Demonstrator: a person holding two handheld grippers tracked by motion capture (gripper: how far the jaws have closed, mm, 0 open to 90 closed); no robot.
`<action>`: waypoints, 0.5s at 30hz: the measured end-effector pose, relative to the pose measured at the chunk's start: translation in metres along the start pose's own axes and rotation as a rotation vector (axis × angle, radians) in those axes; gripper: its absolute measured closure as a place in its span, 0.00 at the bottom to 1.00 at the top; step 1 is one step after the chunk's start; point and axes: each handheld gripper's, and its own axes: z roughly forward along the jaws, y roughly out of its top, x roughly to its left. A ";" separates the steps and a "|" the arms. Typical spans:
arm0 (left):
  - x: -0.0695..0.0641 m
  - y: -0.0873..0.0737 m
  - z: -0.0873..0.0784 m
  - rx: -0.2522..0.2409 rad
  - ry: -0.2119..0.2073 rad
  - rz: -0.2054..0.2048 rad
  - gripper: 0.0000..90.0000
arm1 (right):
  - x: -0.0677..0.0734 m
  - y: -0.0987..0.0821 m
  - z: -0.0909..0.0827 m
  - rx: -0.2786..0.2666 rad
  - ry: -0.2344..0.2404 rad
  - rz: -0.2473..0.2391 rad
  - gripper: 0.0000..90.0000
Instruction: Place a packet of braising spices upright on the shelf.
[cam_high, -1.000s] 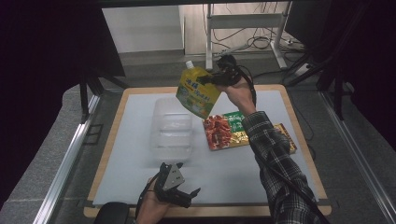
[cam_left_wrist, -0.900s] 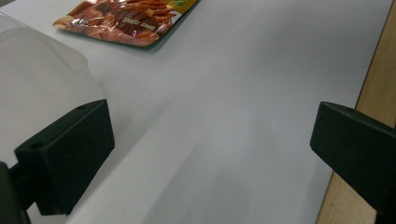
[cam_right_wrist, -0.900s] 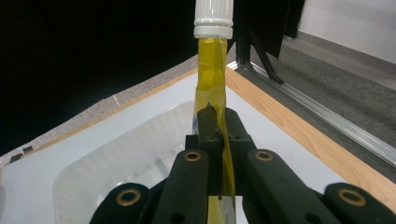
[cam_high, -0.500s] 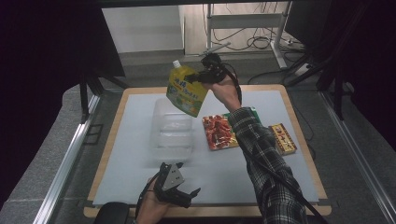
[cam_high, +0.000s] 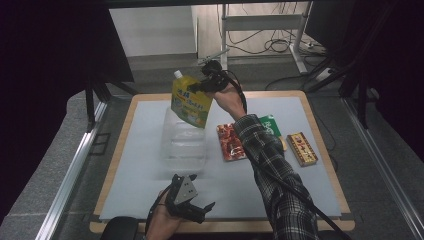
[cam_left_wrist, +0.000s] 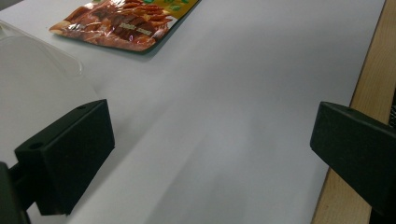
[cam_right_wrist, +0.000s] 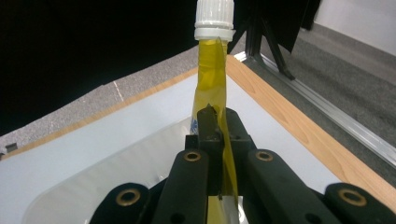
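A: Where's the pouch relative to the tub?

B: Held in the air over the tub's far end, not touching it as far as the high view shows. The right gripper is clamped on it near the top; in the right gripper view the jaws are pressed together on the yellow film of the pouch just below the white cap.

A: How does it hang from the gripper?

B: Its long axis runs close to upright, tipped a little, with the cap up and toward the tub's far left, and the broad bottom edge pointing down at the tub. The body hangs below and to the left of the jaws, so the hand sits beside the tub's far right corner while the pouch is above the opening.

A: And the tub's own axis?

B: It runs from near to far on the mat. I'd judge the pouch has to tip flatter, or come down bottom first, to go in.

A: Which hand is nearer?

B: The right, clearly. The left gripper rests beyond the tub's near end, well apart from the pouch, jaws wide apart with nothing between them. In its own view the tub sits at the left and a red packet lies farther off.

A: Anything else nearby?

B: Right of the tub lie that red packet, a green one and a brown box.
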 end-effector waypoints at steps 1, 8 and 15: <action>0.000 0.000 0.000 0.000 -0.001 0.000 0.00 | -0.001 -0.001 0.002 0.005 -0.001 0.003 0.98; 0.000 0.000 0.000 0.002 -0.003 -0.002 0.00 | -0.004 -0.006 0.014 0.036 0.002 0.005 0.98; 0.000 0.000 0.000 -0.005 -0.002 -0.004 0.00 | 0.000 -0.009 0.028 0.057 0.012 -0.001 0.98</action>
